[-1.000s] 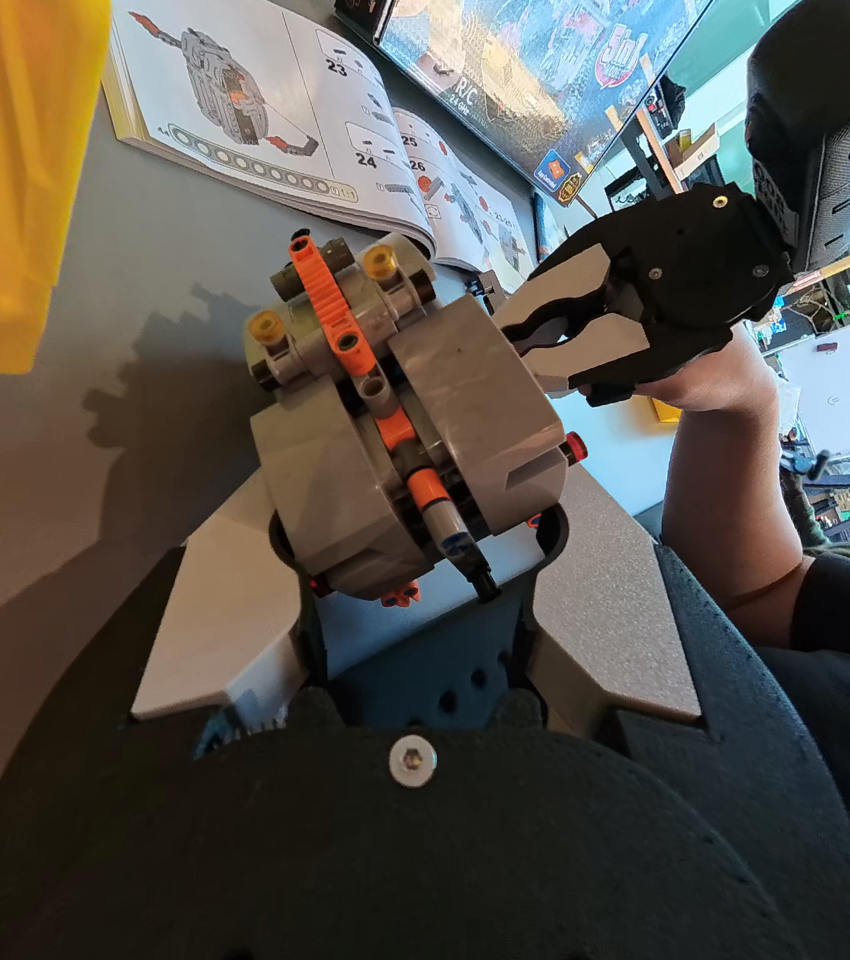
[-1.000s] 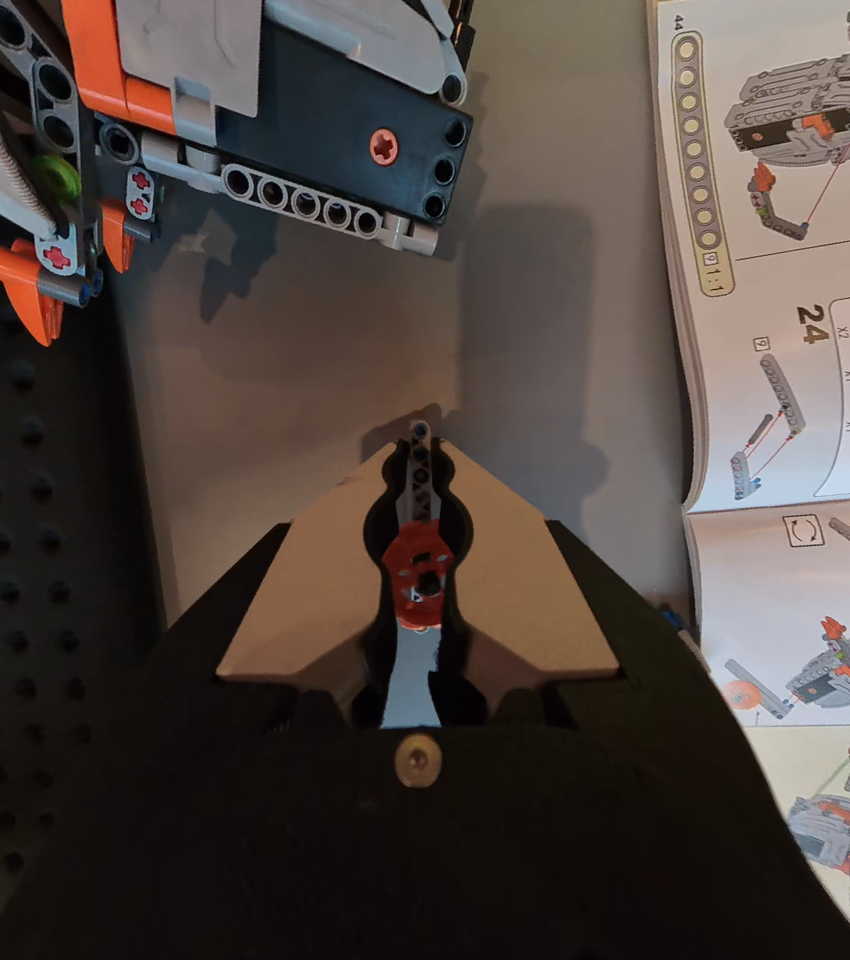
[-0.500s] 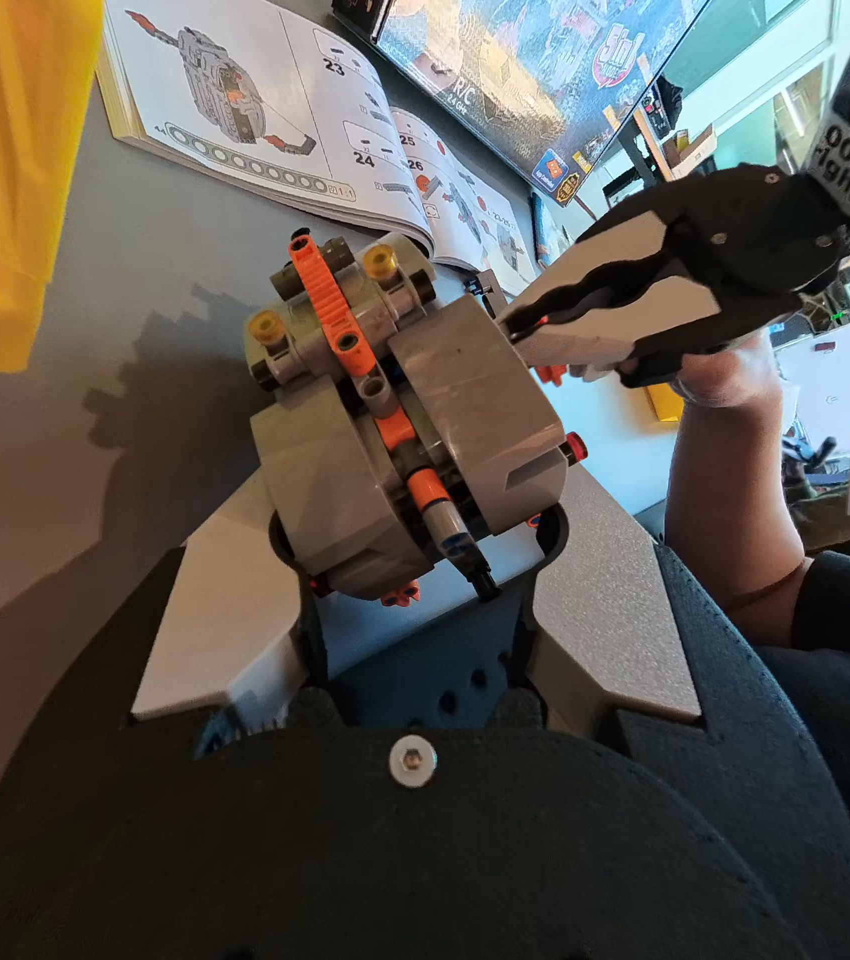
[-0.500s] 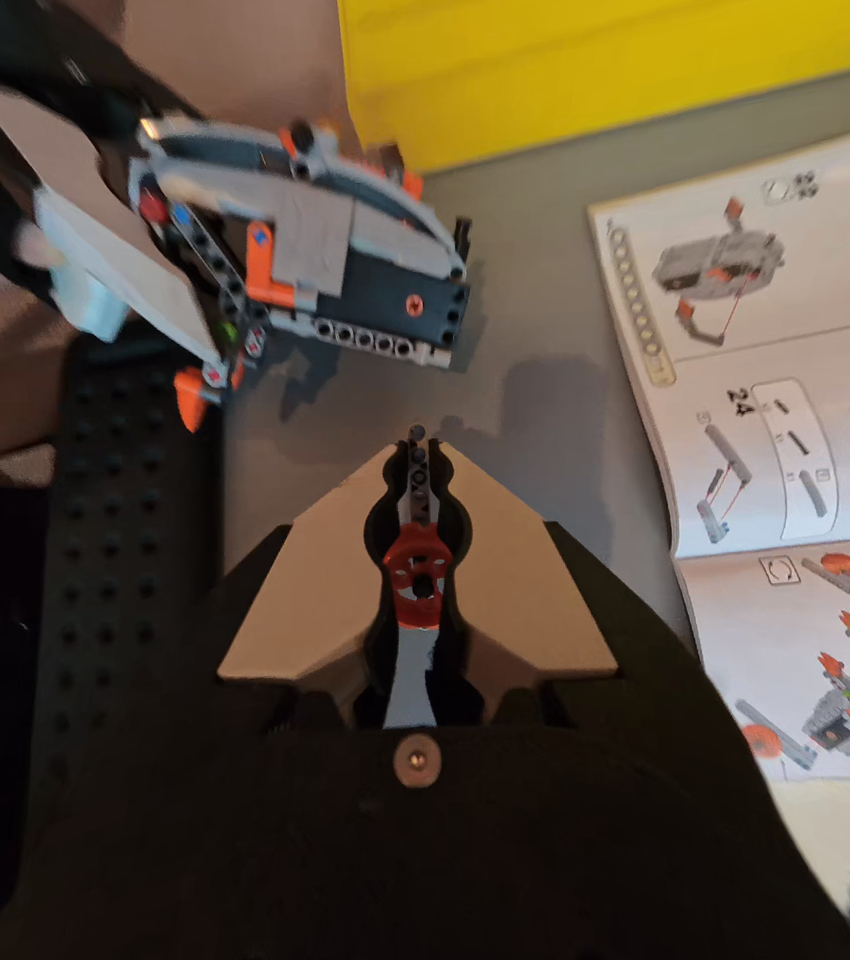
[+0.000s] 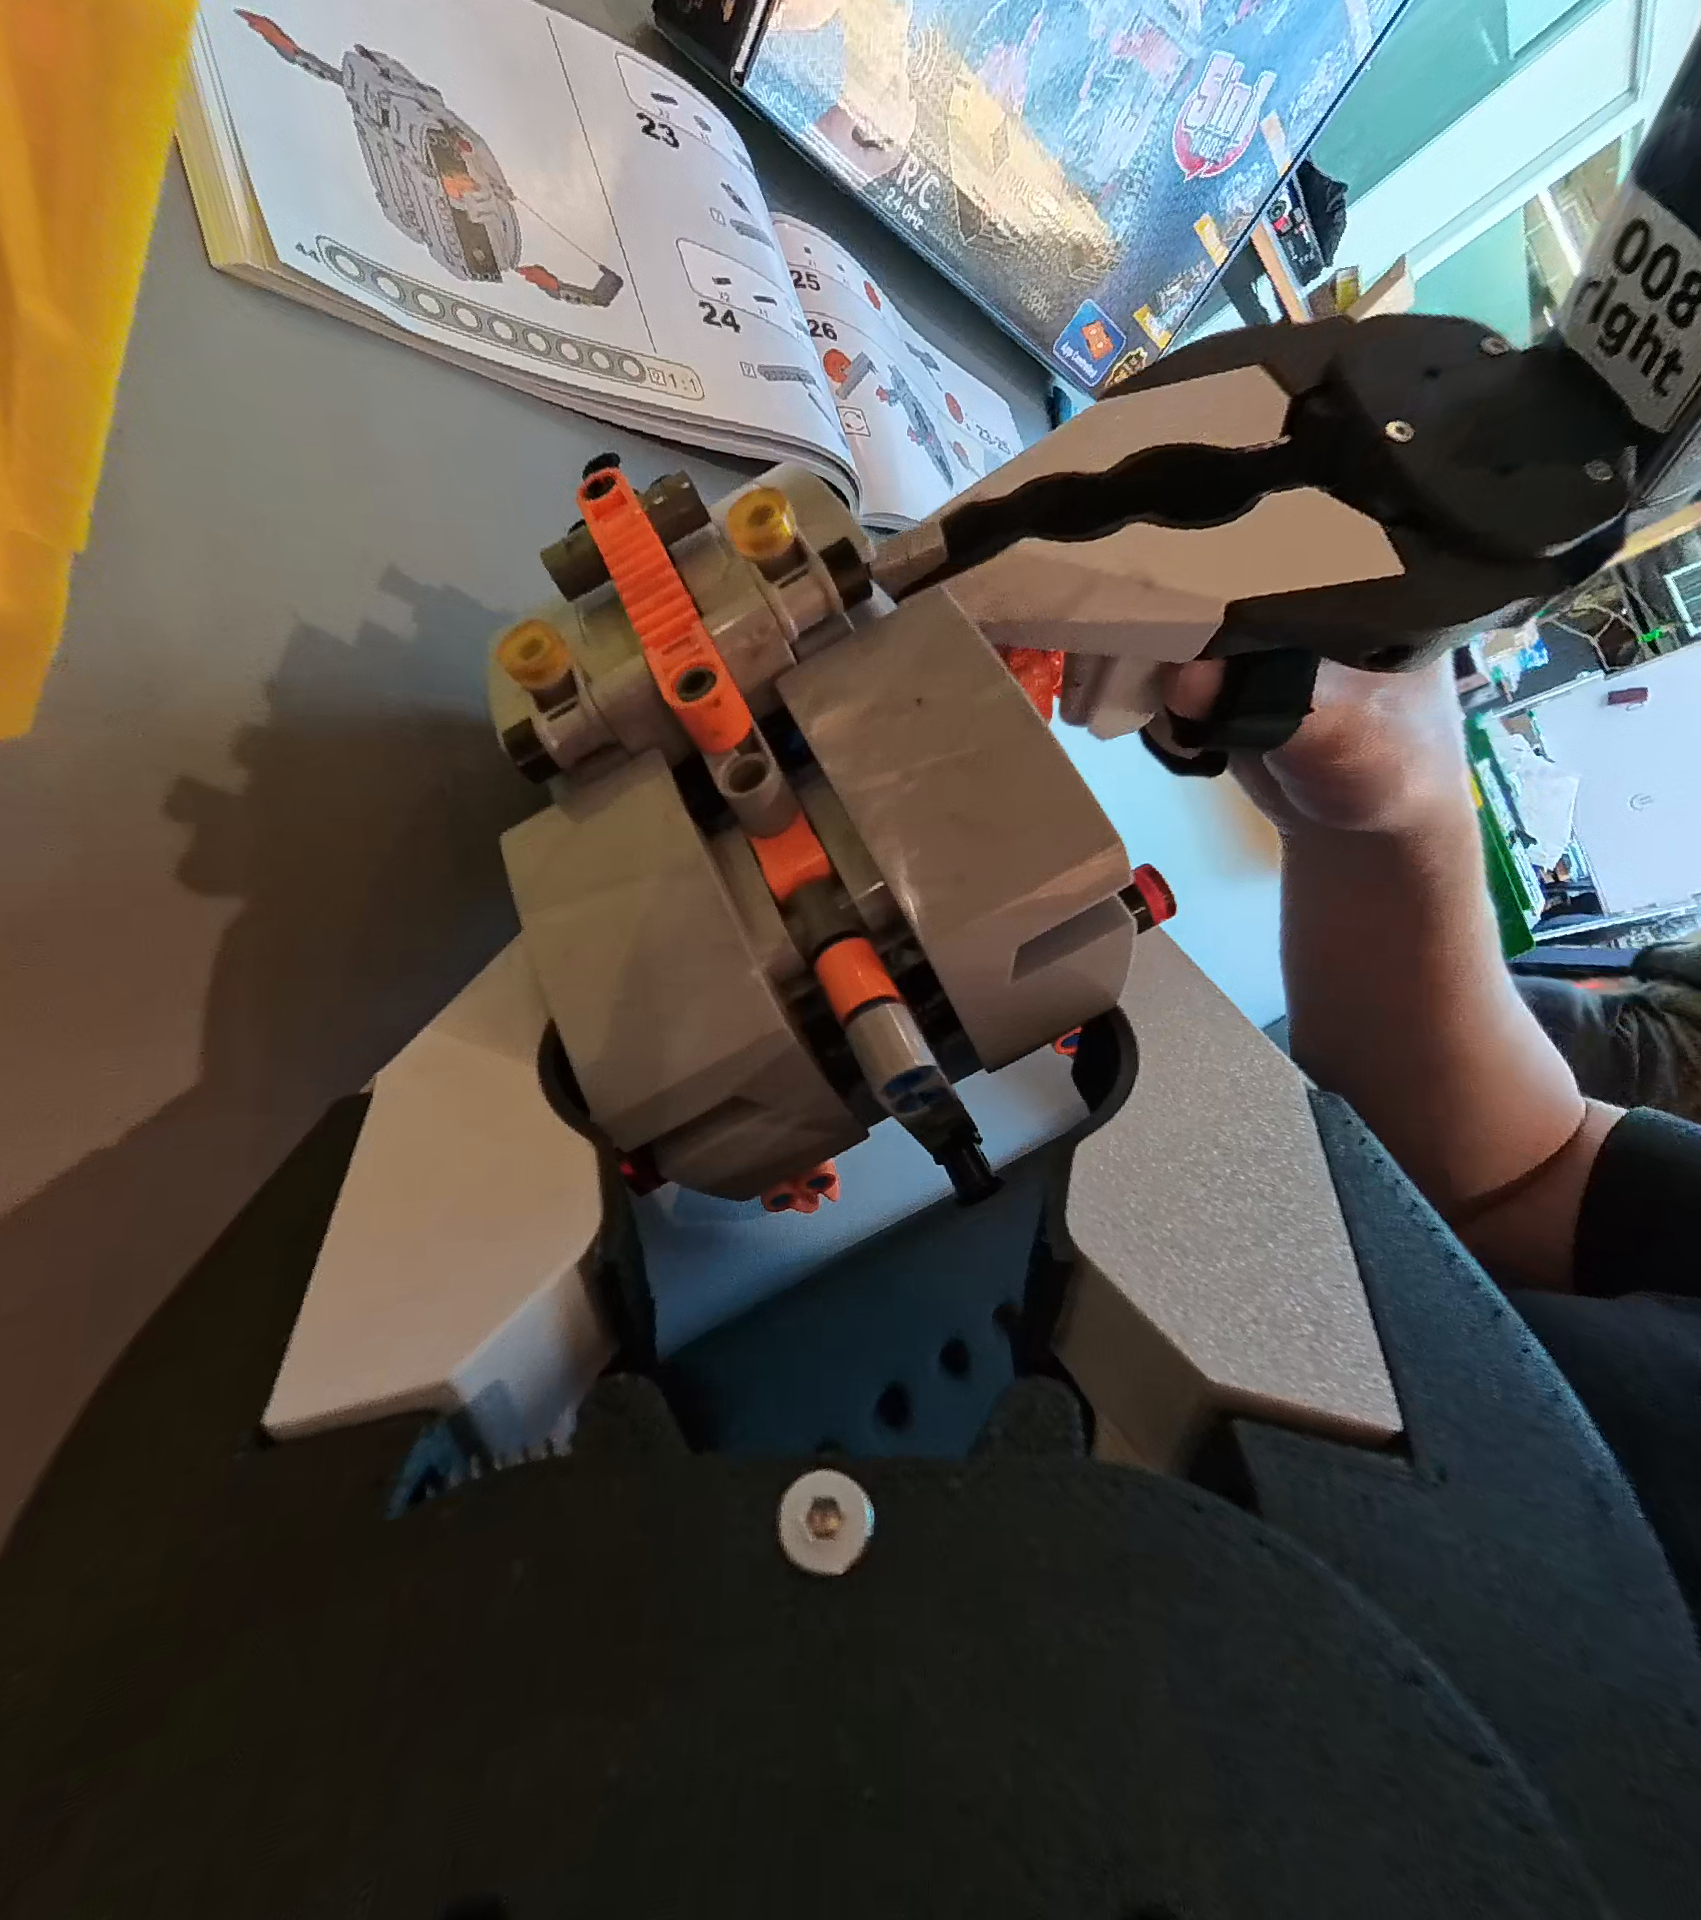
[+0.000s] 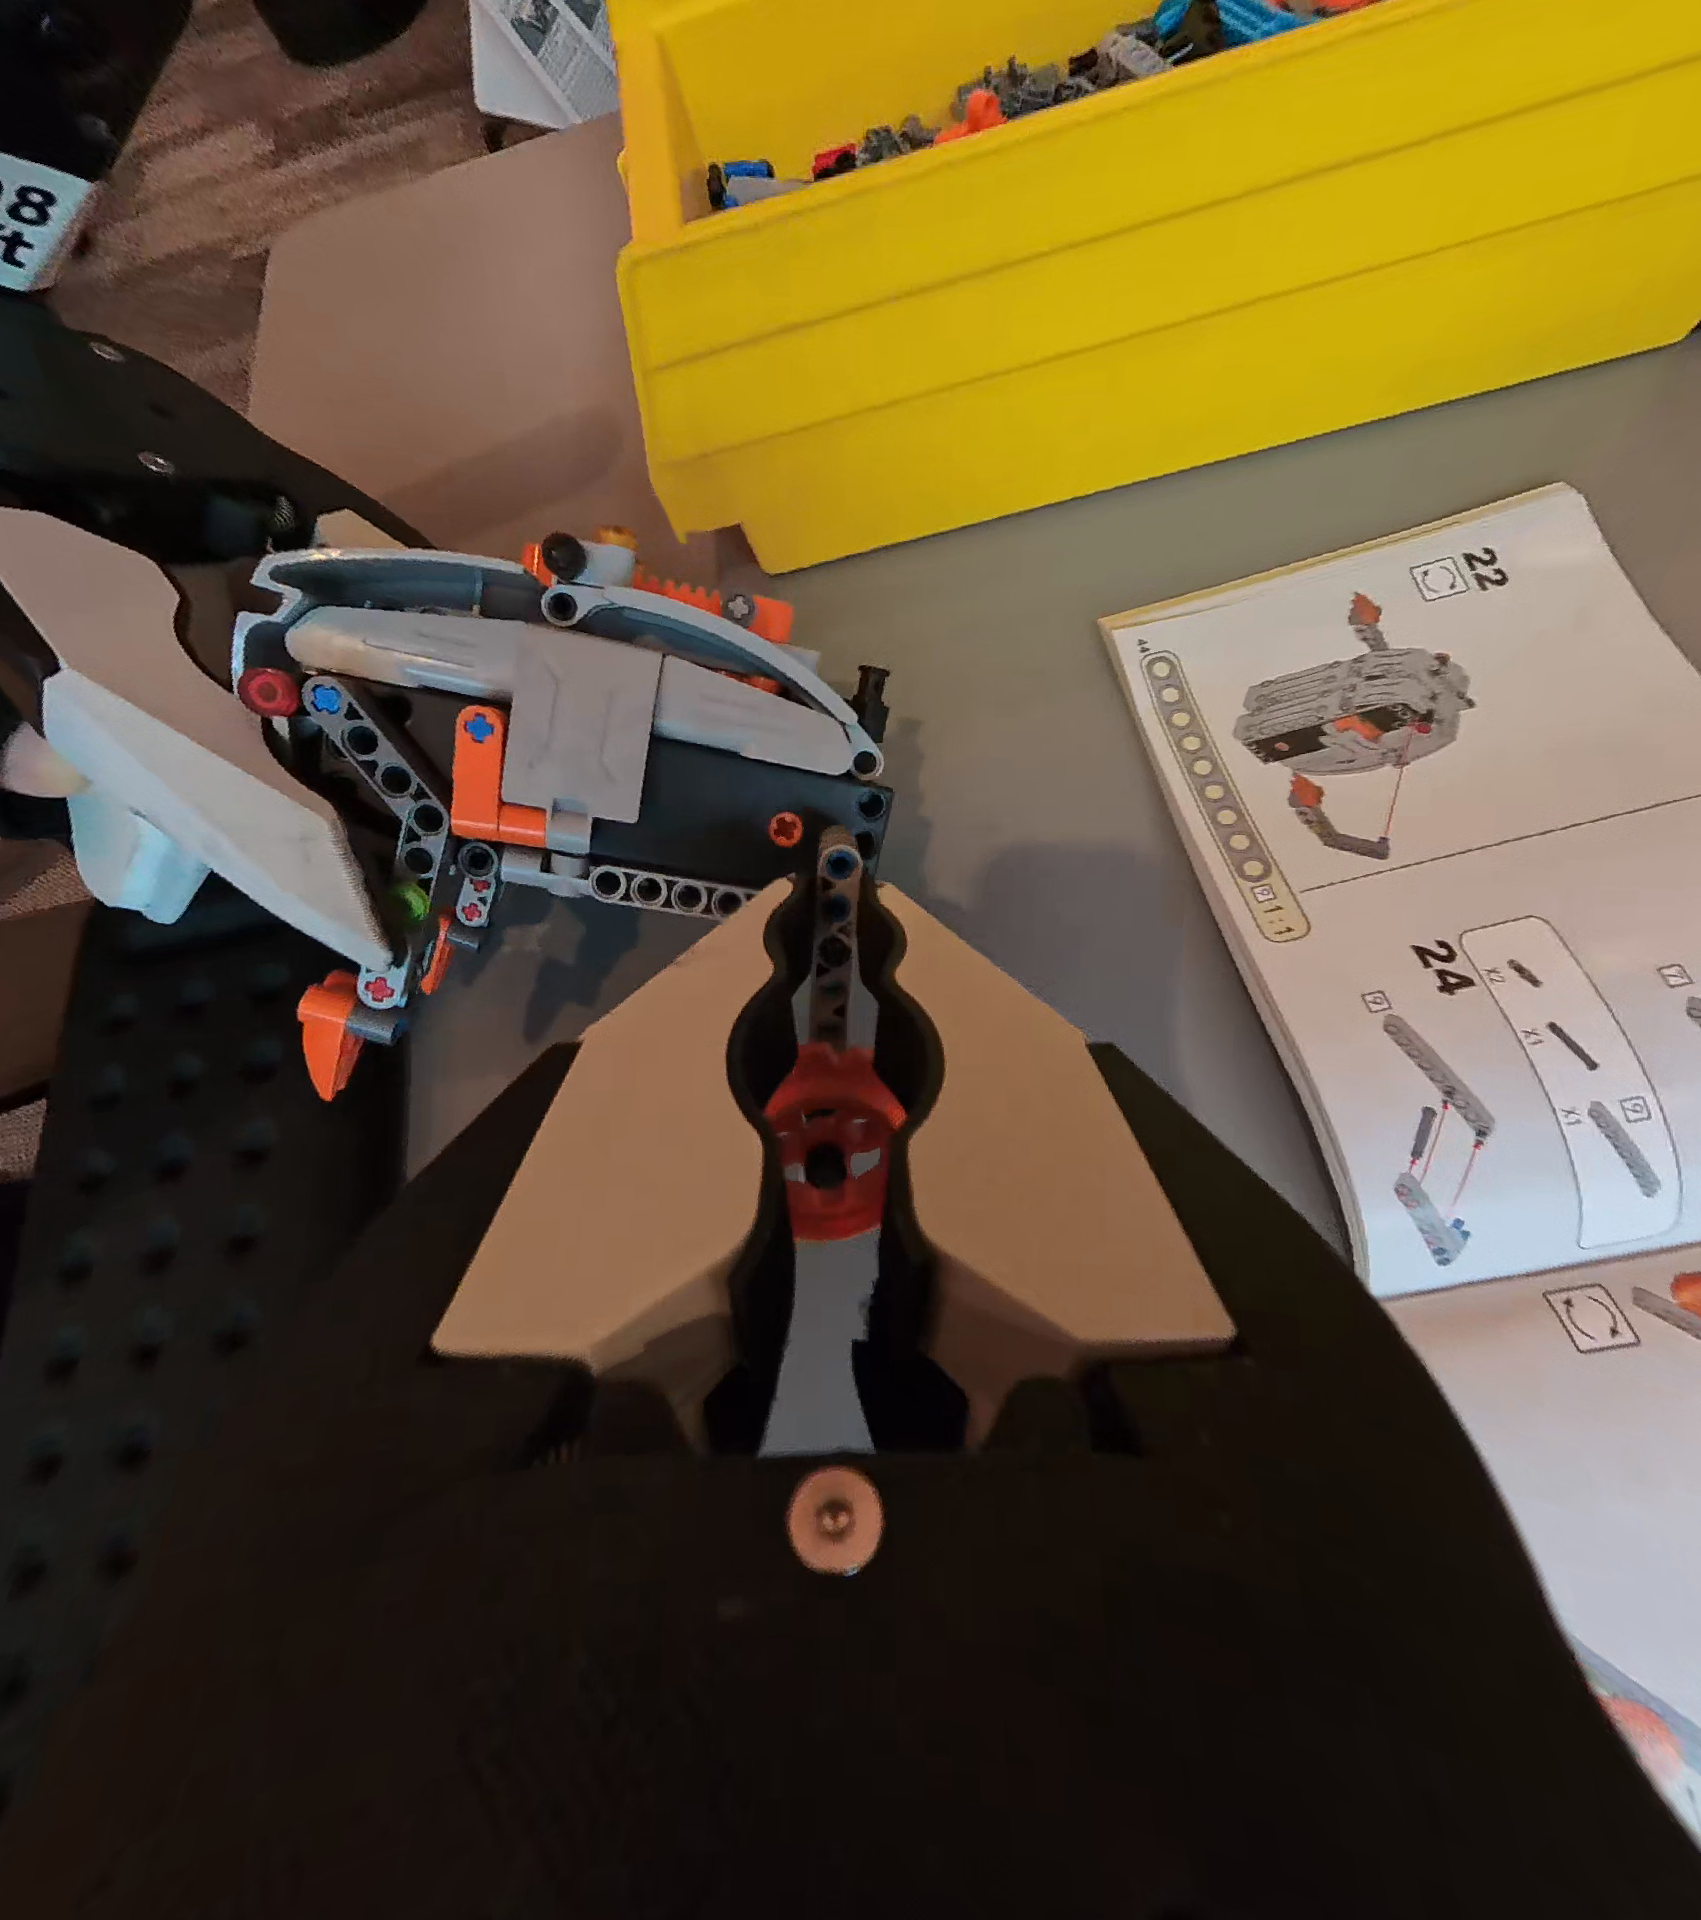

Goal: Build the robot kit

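Observation:
My left gripper (image 5: 825,997) is shut on a grey, black and orange brick model (image 5: 794,831), gripping its two grey side shells and holding it above the grey table. The model and left gripper also show in the right wrist view (image 6: 576,727) (image 6: 202,748). My right gripper (image 6: 835,899) is shut on a thin grey holed beam (image 6: 841,935) that carries an orange round piece (image 6: 830,1143). The beam's tip rests against the black end of the model. In the left wrist view the right gripper (image 5: 913,561) comes in from the right at the model's far upper corner.
A yellow bin (image 6: 1137,312) of loose bricks stands behind the model. An open instruction booklet (image 6: 1448,883) lies to the right of it on the grey table. A black studded plate (image 6: 150,1195) lies below the model. A person's forearm (image 5: 1397,987) is at the right. My left gripper is the nearer one to the black studded plate (image 6: 150,1195): about 12 cm, against 20 cm.
My right gripper has swung in with the beam from off to the side until its tip meets the model's end. The left gripper and model have held still.

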Motion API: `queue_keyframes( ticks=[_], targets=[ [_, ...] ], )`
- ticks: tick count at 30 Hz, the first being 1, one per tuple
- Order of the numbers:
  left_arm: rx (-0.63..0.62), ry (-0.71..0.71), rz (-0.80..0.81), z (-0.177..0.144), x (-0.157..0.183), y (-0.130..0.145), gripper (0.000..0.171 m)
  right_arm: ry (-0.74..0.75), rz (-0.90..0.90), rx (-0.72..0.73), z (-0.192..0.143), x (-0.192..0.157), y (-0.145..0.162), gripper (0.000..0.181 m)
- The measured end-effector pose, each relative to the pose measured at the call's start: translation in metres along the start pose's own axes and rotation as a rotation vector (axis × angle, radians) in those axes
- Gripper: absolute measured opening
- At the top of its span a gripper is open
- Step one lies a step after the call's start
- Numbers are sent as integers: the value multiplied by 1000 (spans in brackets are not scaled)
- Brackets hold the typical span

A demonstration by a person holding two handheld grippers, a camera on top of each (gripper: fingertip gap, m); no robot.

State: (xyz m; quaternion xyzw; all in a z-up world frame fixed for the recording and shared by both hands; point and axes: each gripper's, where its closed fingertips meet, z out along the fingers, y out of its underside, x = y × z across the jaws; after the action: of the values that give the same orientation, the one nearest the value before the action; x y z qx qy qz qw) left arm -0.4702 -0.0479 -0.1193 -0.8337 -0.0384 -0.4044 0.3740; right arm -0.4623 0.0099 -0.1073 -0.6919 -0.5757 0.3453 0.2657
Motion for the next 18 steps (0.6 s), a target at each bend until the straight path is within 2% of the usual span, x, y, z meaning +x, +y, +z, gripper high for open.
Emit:
queue_keyframes(
  ticks=[9, 18],
  targets=[
    [-1, 19, -16, -1, 0, -1, 91, -39, 46, 0, 2, 4, 4, 6],
    [3, 57, -35, -3, -2, -2, 91, -45, -62, -49, 4, 3, 1, 5]
  ],
)
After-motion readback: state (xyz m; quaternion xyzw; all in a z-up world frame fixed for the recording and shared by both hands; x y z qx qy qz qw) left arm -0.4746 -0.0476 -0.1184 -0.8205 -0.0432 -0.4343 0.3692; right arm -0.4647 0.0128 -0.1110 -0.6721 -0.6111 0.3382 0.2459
